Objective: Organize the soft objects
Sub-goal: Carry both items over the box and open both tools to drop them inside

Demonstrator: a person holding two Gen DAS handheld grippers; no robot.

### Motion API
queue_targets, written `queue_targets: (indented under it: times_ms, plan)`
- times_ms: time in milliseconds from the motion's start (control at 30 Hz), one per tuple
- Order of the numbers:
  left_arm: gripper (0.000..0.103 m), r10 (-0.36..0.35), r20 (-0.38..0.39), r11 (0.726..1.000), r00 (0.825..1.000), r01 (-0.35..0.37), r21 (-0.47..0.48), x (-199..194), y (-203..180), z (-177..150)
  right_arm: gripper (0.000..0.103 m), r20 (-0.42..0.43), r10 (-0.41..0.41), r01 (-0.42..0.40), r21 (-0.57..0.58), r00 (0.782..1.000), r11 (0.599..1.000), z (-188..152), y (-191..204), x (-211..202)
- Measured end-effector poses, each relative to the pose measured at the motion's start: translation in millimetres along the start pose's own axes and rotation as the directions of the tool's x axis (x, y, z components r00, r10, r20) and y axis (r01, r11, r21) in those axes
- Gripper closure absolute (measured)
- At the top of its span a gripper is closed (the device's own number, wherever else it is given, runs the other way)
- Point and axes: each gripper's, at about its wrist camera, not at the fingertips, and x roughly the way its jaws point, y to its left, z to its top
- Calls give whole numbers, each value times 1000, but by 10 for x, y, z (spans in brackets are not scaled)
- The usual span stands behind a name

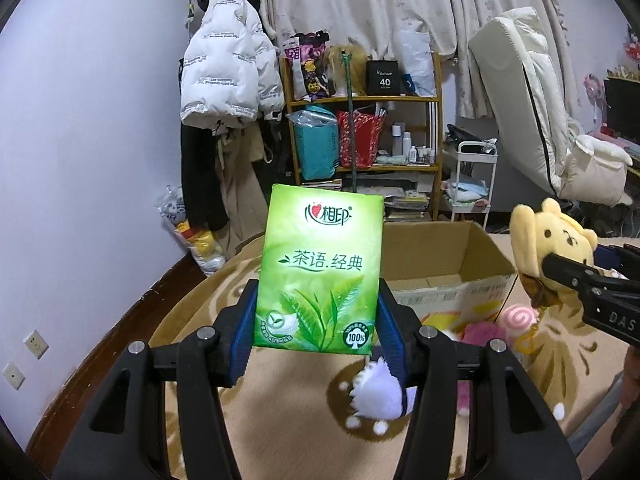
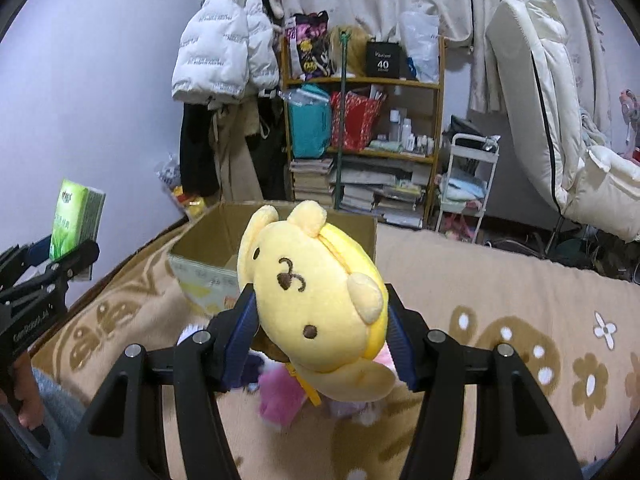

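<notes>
My left gripper (image 1: 316, 320) is shut on a green tissue pack (image 1: 320, 272) and holds it upright above the bed; the pack also shows at the left of the right wrist view (image 2: 76, 220). My right gripper (image 2: 322, 328) is shut on a yellow plush dog (image 2: 316, 300), held above the bed in front of an open cardboard box (image 2: 208, 240). The plush also shows at the right of the left wrist view (image 1: 548, 240), and the box (image 1: 480, 252) stands behind the pack. A white plush (image 1: 378, 394) and a pink plush (image 2: 278, 398) lie on the blanket below the grippers.
A beige flowered blanket (image 2: 500, 300) covers the bed. A pink swirl lollipop toy (image 1: 519, 319) hangs under the yellow plush. Behind stand a wooden shelf (image 1: 364, 100) full of bags and books, a white jacket (image 1: 224, 60) on a rack, a white cart (image 1: 474, 176) and a folded mattress (image 1: 532, 100).
</notes>
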Motion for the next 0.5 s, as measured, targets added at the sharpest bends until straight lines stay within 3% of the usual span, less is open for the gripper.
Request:
queue_targets:
  times_ms: [500]
  plan:
    - [50, -36, 38, 998, 999, 34, 52, 575, -199, 516, 40, 52, -33, 32, 21, 998, 999, 389, -164, 520]
